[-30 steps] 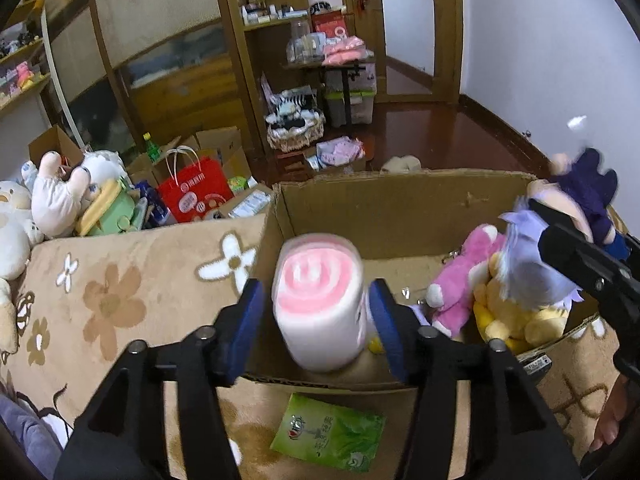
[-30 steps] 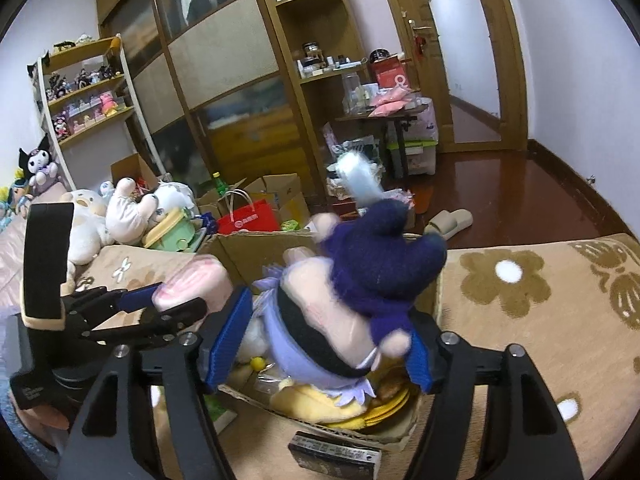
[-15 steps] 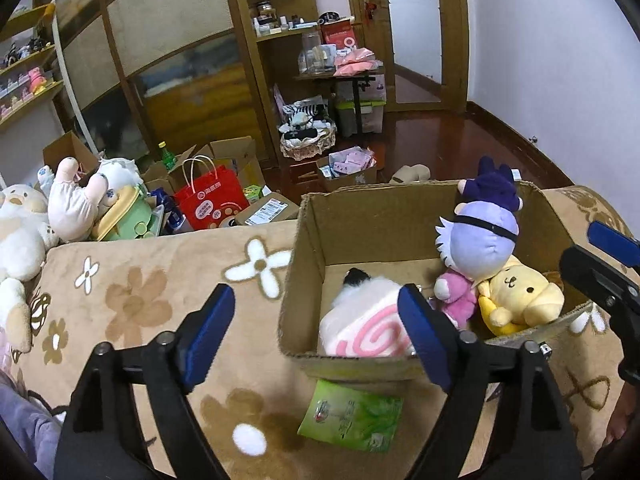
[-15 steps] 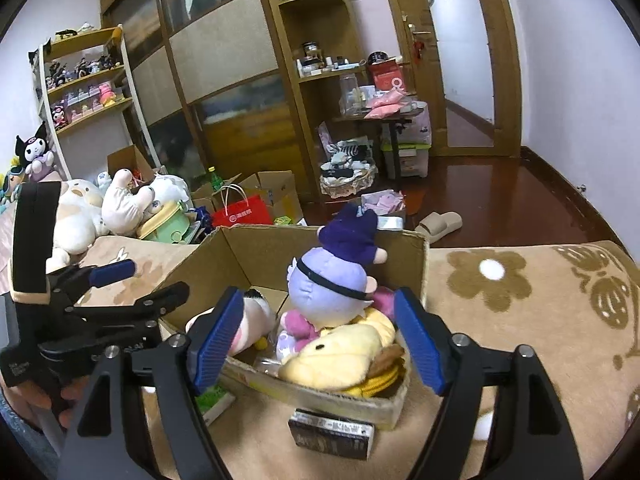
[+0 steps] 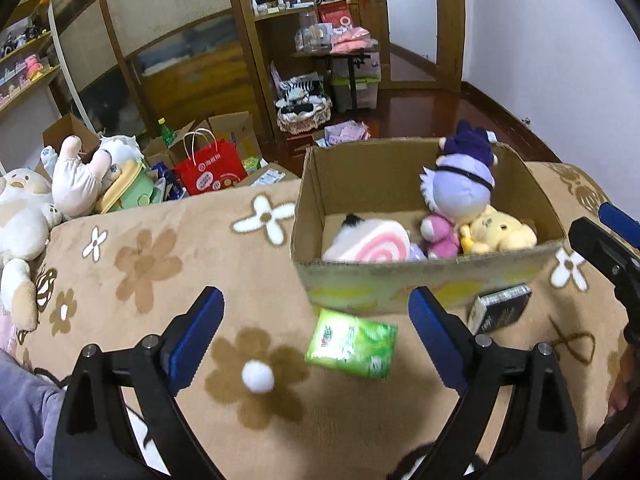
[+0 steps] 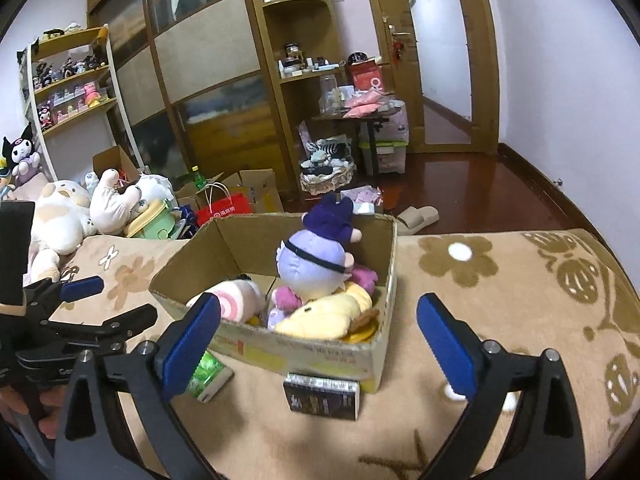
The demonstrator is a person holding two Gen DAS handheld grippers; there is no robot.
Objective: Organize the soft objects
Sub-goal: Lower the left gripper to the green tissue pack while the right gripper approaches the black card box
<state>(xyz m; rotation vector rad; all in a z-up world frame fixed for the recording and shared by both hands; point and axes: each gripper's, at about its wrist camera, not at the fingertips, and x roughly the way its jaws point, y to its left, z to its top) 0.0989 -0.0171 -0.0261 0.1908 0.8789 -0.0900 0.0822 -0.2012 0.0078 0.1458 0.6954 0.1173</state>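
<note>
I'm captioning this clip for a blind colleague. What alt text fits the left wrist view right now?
An open cardboard box on a flowered tan blanket holds a pink swirl plush, a purple doll, a small pink plush and a yellow plush. The left gripper is open and empty, above a green packet.

Green packet [image 5: 351, 343] and black box [image 6: 323, 397] lie on the flowered blanket [image 5: 200, 264].
</note>
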